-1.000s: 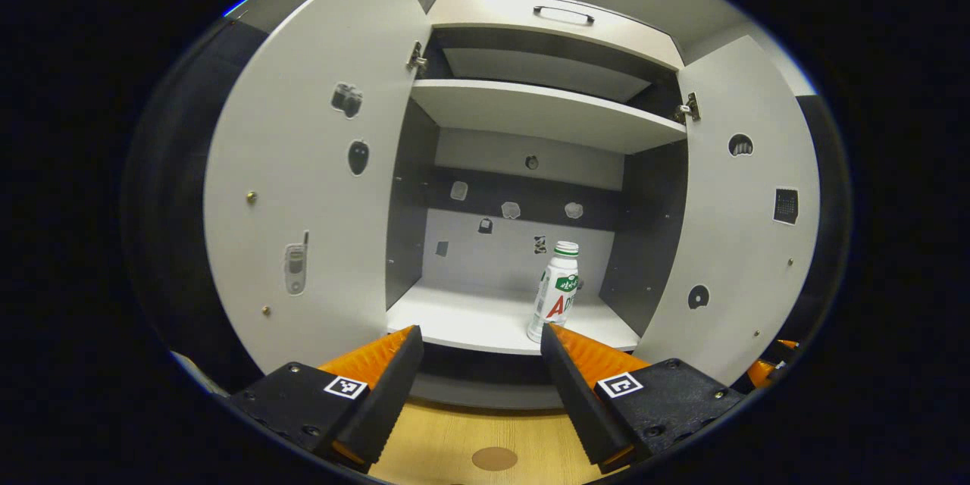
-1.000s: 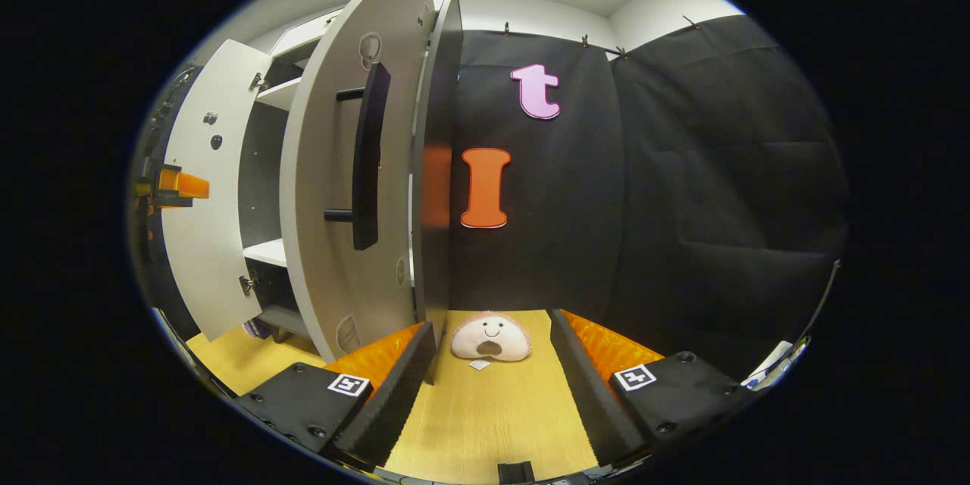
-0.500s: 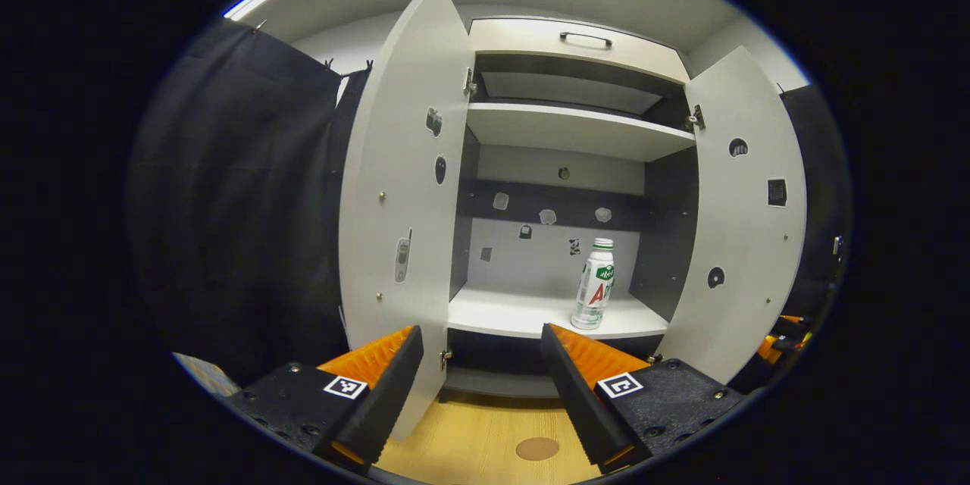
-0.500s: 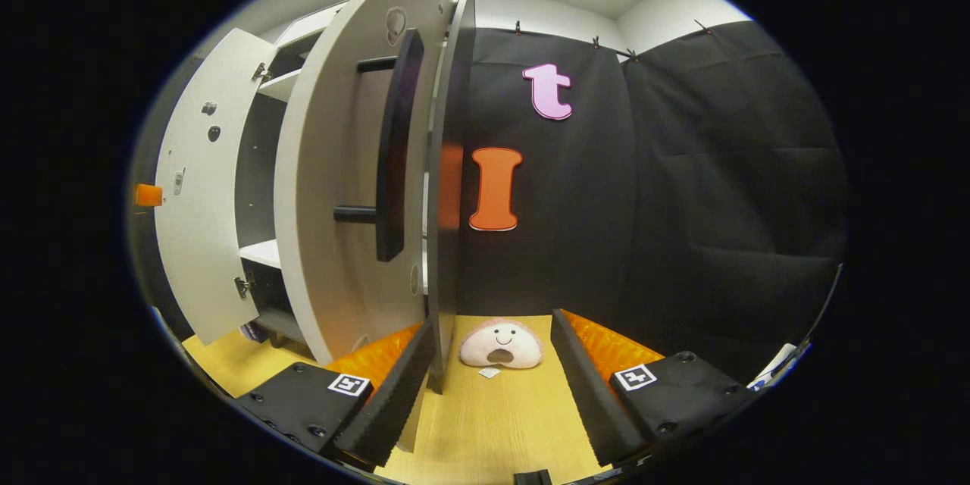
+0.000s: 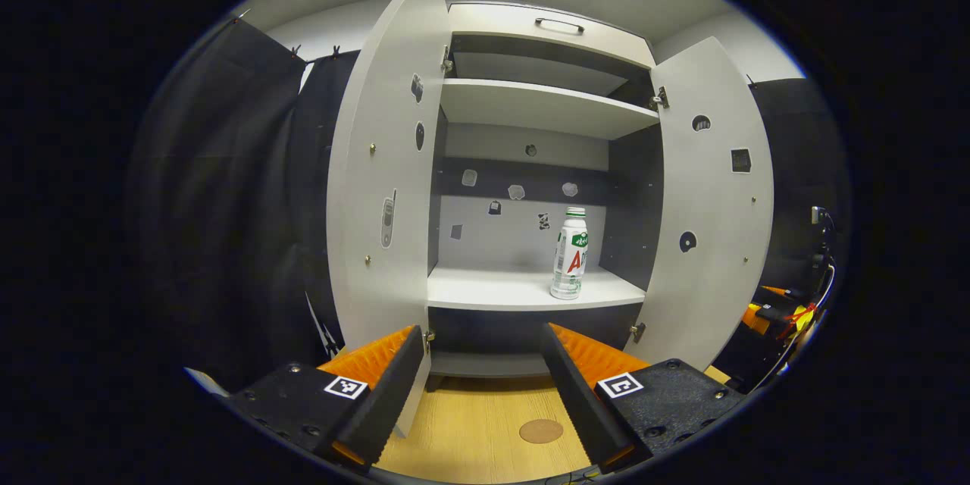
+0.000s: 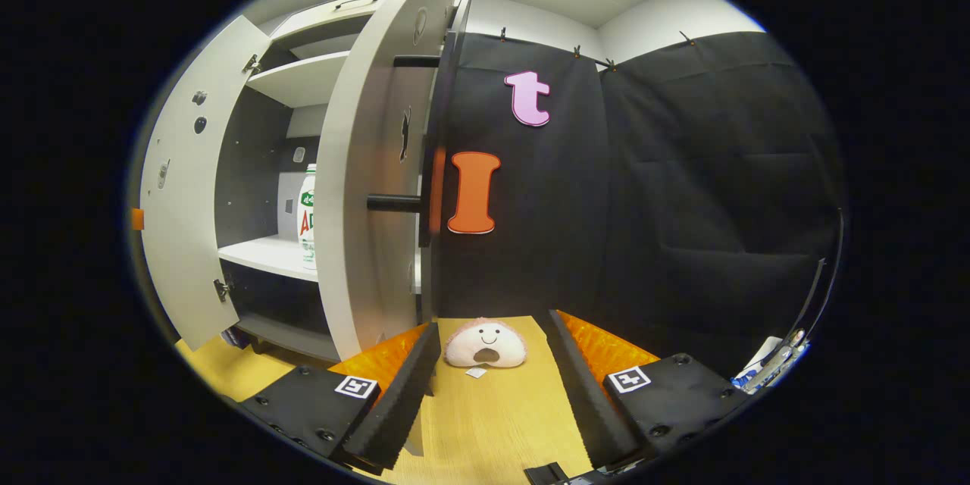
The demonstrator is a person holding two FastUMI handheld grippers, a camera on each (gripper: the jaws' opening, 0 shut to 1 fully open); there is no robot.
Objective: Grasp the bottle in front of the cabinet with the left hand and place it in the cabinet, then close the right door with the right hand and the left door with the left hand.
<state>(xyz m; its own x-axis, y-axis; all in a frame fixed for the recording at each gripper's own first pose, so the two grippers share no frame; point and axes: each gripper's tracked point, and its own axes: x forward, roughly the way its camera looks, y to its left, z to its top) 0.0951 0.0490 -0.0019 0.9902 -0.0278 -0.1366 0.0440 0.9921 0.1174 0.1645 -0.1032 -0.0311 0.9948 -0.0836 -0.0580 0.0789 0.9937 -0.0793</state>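
Already placed: bottle (image 5: 568, 254) upright on cabinet shelf (image 5: 485, 292), 1 o'clock. Both doors open, closing left. Jaws apart, empty, both grippers.

left gripper (image 5: 481, 345): jaws apart, empty | right gripper (image 6: 489, 337): jaws apart, empty

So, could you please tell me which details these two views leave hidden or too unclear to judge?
- Right gripper view: the bottle is half covered by the right door.
- Left gripper view: the small stickers on the cabinet's back wall are too small to identify.
- Left gripper view: the items past the right door's edge are cut off and unclear.
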